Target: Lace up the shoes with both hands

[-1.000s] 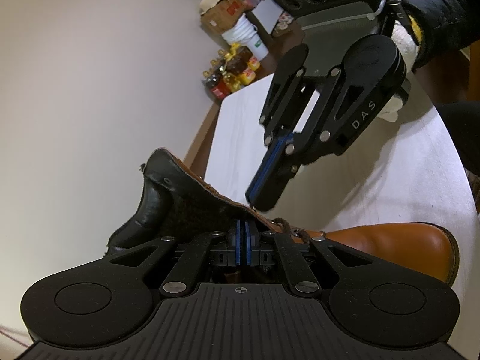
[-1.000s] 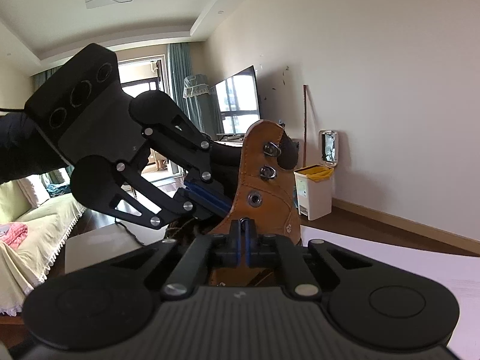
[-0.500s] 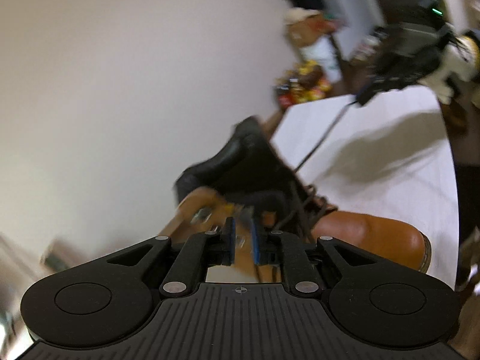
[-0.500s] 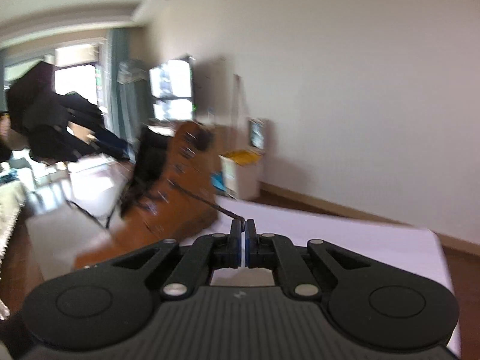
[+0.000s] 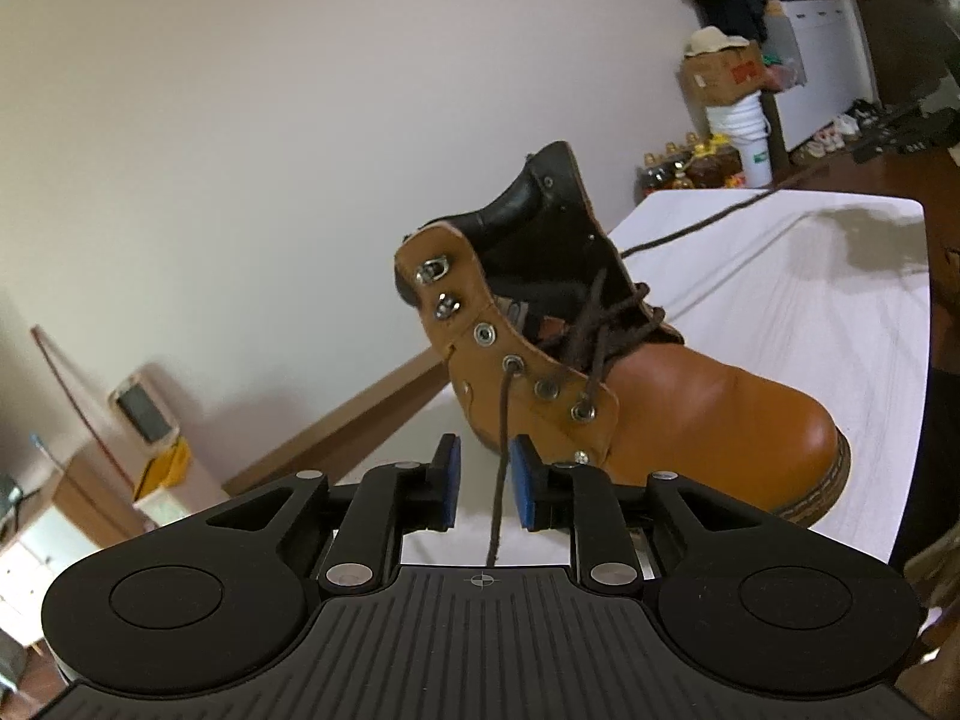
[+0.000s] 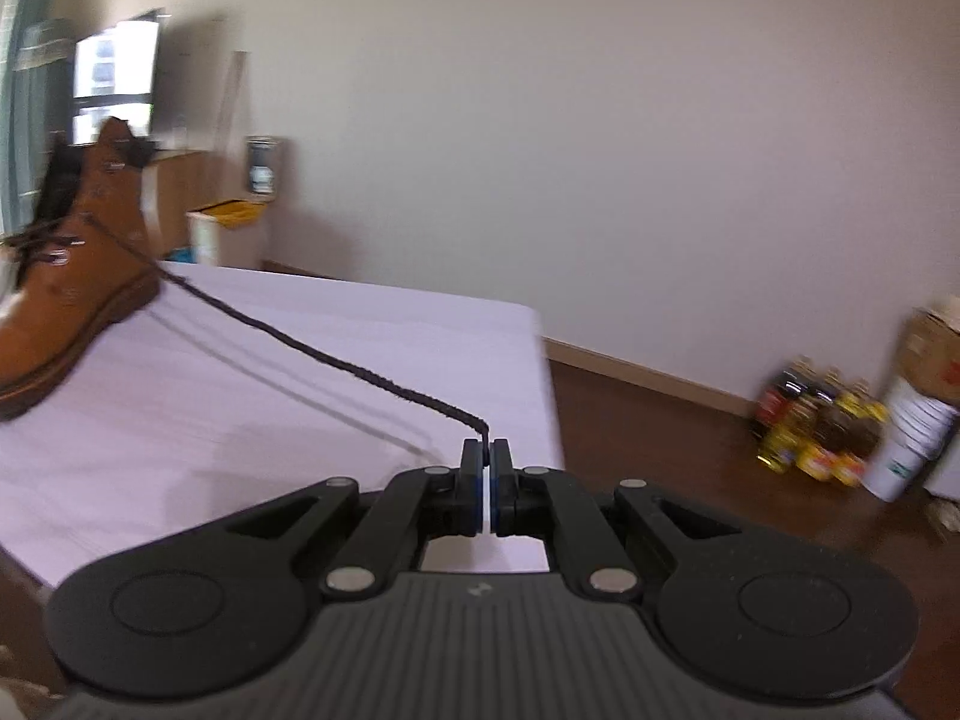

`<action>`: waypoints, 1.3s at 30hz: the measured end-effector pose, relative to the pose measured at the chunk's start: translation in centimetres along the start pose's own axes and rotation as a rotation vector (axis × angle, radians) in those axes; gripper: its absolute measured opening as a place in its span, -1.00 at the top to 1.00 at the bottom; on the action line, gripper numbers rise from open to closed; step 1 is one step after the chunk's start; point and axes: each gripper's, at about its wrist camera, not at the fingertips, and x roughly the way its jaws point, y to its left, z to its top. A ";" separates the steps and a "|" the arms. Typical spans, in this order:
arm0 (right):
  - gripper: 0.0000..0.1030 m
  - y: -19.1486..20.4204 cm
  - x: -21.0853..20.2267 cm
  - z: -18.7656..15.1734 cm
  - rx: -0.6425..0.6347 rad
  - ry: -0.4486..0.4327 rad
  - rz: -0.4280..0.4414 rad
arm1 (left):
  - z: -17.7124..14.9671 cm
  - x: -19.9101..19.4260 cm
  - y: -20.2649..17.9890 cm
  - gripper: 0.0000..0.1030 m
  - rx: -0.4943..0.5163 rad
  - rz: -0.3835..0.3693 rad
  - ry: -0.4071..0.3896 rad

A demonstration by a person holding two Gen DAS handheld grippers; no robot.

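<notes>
A tan leather boot [image 5: 690,408] stands on the white-covered table [image 5: 810,330], its brown lace crossed through the lower eyelets. One lace end [image 5: 501,438] hangs from an eyelet down between the blue pads of my left gripper [image 5: 485,480]. The jaws are opening and the pads do not press the lace. My right gripper [image 6: 485,450] is shut on the other lace end [image 6: 336,360]. That end runs taut across the table to the boot [image 6: 66,276] at far left.
The table's far edge [image 6: 540,360] drops to a wooden floor. Bottles [image 6: 810,432] and a white bucket [image 6: 906,450] stand on the floor by the wall. A white bin with a yellow liner [image 6: 222,234] stands behind the table.
My right gripper has pulled well away from the boot, drawing its lace end out taut. The left gripper backed off the boot collar, rolled, and its jaws parted around the hanging lace.
</notes>
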 end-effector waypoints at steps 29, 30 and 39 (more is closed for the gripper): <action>0.43 18.2 6.9 11.0 -0.289 -0.150 0.586 | -0.3 6.5 0.8 0.49 0.037 -0.102 0.024; 0.43 18.6 7.0 11.0 -0.296 -0.149 0.593 | -0.4 6.6 0.8 0.53 0.040 -0.103 0.025; 0.47 19.9 9.0 11.4 -0.299 -0.134 0.640 | -0.5 7.5 0.6 0.92 0.037 -0.130 0.029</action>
